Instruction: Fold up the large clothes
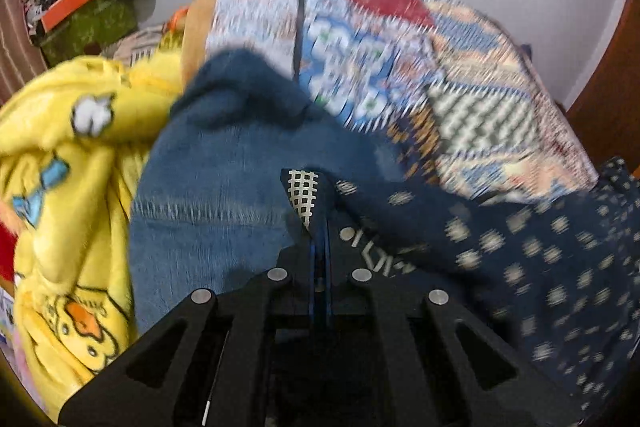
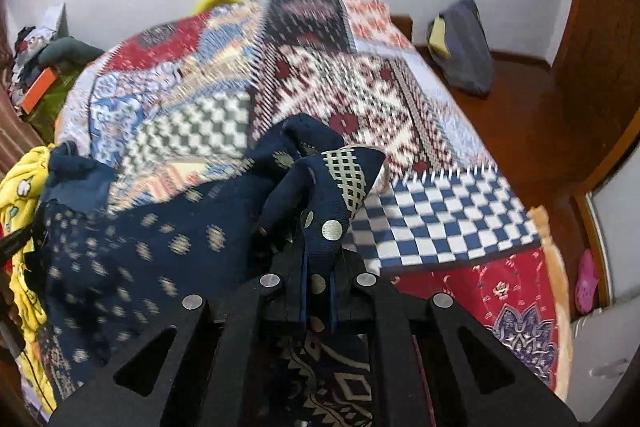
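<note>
Right wrist: navy dotted garment in claw

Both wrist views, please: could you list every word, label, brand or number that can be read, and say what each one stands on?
No text can be read in either view.
Pale marks, perhaps letters, on the left gripper finger beside the navy dotted garment: partly covered and blurred, unreadable.
Yellow duck-print blanket: drawings only, no words seen.
Orange box on the far clutter: too small and blurred to tell any label.
Patchwork bedspread: patterns only.
</note>
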`<state>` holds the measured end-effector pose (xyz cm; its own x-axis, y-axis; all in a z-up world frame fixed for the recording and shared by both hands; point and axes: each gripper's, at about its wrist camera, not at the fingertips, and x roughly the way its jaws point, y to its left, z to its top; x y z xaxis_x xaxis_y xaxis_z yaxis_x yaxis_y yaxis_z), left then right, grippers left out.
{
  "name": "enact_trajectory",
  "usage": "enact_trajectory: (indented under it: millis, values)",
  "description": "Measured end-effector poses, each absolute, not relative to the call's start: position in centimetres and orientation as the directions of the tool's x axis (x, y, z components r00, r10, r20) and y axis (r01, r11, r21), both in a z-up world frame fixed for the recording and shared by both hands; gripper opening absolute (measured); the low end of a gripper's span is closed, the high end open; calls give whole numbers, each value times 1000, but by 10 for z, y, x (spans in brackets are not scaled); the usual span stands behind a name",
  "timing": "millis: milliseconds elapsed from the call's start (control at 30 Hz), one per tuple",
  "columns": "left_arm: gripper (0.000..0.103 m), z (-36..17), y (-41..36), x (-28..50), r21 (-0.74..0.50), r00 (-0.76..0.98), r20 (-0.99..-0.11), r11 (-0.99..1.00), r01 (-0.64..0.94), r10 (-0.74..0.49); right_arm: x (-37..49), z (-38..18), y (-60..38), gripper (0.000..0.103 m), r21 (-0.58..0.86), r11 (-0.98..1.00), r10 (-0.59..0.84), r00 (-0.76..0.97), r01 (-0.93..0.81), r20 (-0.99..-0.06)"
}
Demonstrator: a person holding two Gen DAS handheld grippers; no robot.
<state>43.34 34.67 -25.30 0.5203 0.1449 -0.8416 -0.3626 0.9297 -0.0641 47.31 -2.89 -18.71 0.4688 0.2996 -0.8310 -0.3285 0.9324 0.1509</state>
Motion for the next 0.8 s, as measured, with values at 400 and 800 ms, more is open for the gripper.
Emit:
enact_trajectory:
  millis: [400,800]
  values:
    - [4,-237,338,396,-60,470,-875,937,-345,118,448,-166,-36,15,-9,938,173,489,-348,-855]
    - [9,-147,294,316,-60,581,-808,968,-244,96,346,-67,-77,43,-44,908,241,607,-416,-757]
